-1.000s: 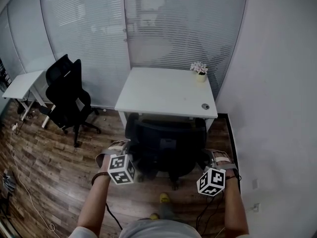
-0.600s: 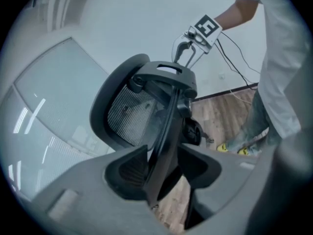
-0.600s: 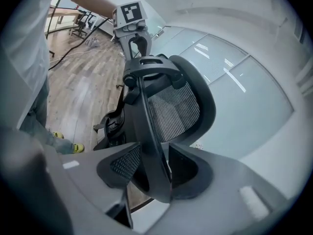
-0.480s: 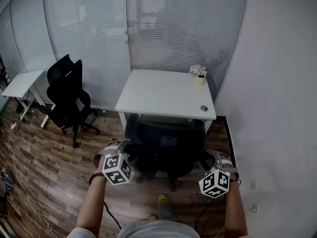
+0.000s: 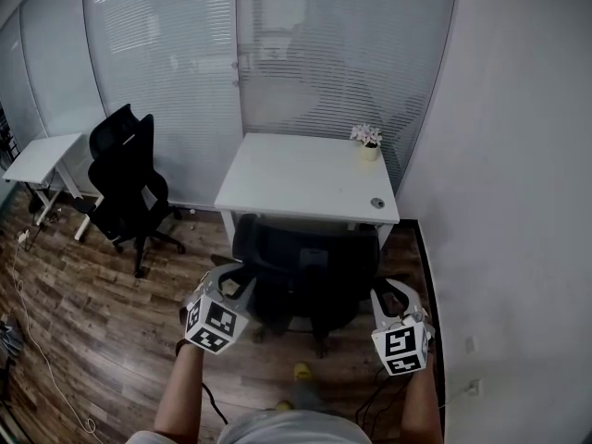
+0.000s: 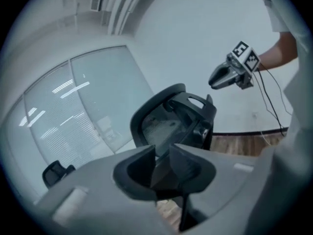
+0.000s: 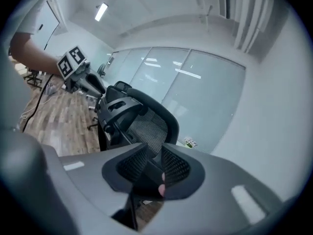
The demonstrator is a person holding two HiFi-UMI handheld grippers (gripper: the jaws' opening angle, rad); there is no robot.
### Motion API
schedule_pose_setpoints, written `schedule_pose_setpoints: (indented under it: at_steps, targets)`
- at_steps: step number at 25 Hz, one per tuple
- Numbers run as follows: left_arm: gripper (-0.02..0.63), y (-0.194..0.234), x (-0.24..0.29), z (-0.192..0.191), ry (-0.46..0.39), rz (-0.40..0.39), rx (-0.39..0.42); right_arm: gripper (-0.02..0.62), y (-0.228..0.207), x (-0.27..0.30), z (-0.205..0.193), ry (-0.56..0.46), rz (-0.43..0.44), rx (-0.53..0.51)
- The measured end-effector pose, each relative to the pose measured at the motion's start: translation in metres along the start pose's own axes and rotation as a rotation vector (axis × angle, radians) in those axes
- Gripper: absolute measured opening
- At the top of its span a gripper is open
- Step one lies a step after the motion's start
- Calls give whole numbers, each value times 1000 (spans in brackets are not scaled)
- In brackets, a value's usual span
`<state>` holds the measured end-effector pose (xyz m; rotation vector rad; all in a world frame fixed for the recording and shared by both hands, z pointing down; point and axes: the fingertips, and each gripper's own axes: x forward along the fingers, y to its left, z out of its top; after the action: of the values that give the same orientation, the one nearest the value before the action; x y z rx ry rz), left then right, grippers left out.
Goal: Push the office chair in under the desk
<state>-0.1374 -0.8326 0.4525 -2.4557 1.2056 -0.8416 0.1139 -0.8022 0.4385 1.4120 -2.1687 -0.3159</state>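
Office chair [image 5: 310,276]: black, mesh back on a stiff frame, wheeled base. It stands hard against the front edge of the desk [image 5: 296,169]. The seat looks to be under the top, with the back just outside that edge and square to it. Judged as pushed in, or very nearly.

Handling (judgement): should roll easily on the wood floor [image 5: 102,294] and needs little force. It will likely swivel or veer if pushed on one side only. The mesh gives, so bear on the rim of the back frame, both sides evenly. A flat push is enough, no clamp needed.

Left gripper [image 5: 231,280]: off the desk's front left corner, beside the chair back and apart from it. Its jaws have just been closing and now stand a narrow gap apart. Nothing is held; the chair back shows beyond them.

Right gripper [image 5: 393,296]: off the desk's front right corner, likewise beside the chair and clear of it. Its jaws have also just been closing and are now partly apart and empty.

Flower pot [image 5: 367,146]: at the desk's far right corner, upright.
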Motion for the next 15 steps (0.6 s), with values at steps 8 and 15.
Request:
schedule_pose_setpoints:
  at_steps: [8, 15]
  targets:
    - [20, 14, -29, 15, -120, 128, -189, 2, -7, -26, 8, -69, -108, 168]
    - [-2, 17, -53, 24, -184, 187, -325, 1, -4, -42, 11, -94, -143, 243]
